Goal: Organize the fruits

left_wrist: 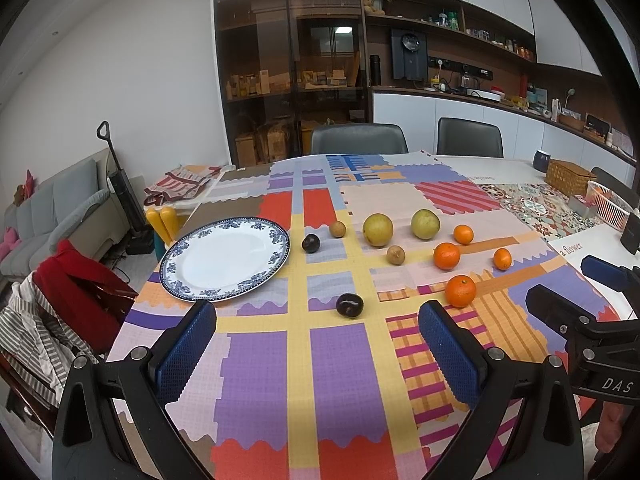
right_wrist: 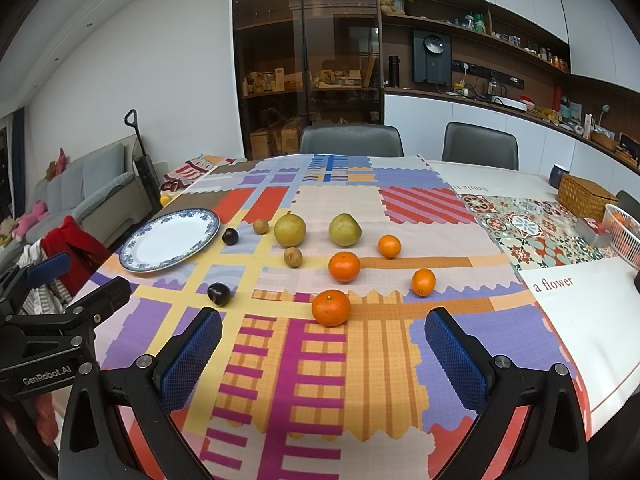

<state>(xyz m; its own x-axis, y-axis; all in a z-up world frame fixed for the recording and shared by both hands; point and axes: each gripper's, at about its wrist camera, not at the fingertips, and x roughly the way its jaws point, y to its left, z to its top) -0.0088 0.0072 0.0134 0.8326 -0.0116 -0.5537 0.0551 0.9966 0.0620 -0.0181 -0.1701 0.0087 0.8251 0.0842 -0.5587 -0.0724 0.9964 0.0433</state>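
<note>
A blue-rimmed white plate (left_wrist: pixel 225 259) (right_wrist: pixel 170 239) lies at the left of the patchwork tablecloth. Fruits lie loose to its right: two dark plums (left_wrist: pixel 349 305) (right_wrist: pixel 219 293), two yellow-green pears (left_wrist: pixel 377 229) (right_wrist: pixel 289 230), two small brown fruits (left_wrist: pixel 395 255) (right_wrist: pixel 293 257), and several oranges (left_wrist: pixel 460 290) (right_wrist: pixel 331 307). My left gripper (left_wrist: pixel 316 320) is open and empty, near the table's front edge, just short of the near plum. My right gripper (right_wrist: pixel 323 330) is open and empty, just short of the near orange.
A wicker box (right_wrist: pixel 586 196) and a white basket (right_wrist: pixel 624 234) stand at the far right. Two grey chairs (right_wrist: pixel 351 139) stand behind the table. A chair with red and striped clothes (left_wrist: pixel 68 300) is at the left edge.
</note>
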